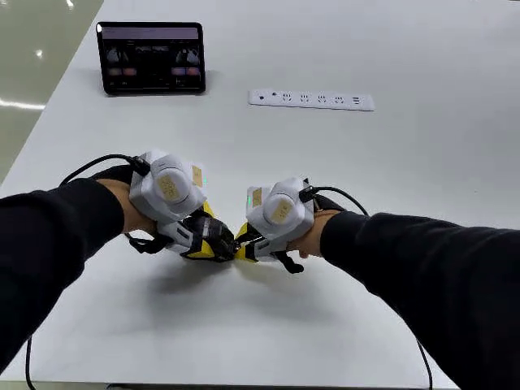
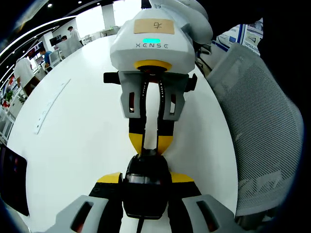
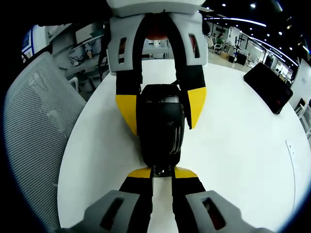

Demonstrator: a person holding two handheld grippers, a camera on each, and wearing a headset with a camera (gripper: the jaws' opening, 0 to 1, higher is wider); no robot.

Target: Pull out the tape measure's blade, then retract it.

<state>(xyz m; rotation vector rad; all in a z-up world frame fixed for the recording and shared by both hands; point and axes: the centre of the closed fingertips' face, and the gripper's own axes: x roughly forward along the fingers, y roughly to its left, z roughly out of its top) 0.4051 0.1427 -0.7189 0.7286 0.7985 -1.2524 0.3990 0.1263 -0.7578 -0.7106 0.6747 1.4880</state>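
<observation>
**Both grippers closed on the tape measure, blade still in**

In the head view the two grippers meet nose to nose near the front edge of the white table. The left gripper clamps the black tape measure by its case, one yellow-tipped jaw on each side. In the left gripper view the case sits squarely between those jaws.

The right gripper comes in from 3 o'clock. Its jaws are pressed nearly together on the blade tip at the mouth of the case, which is plain in the right gripper view. No length of blade shows between tip and case.

From the grippers, a dark tablet stands at 11 o'clock and a white power strip lies at 1 o'clock, both well apart from them. A grey mesh chair stands beside the table.
</observation>
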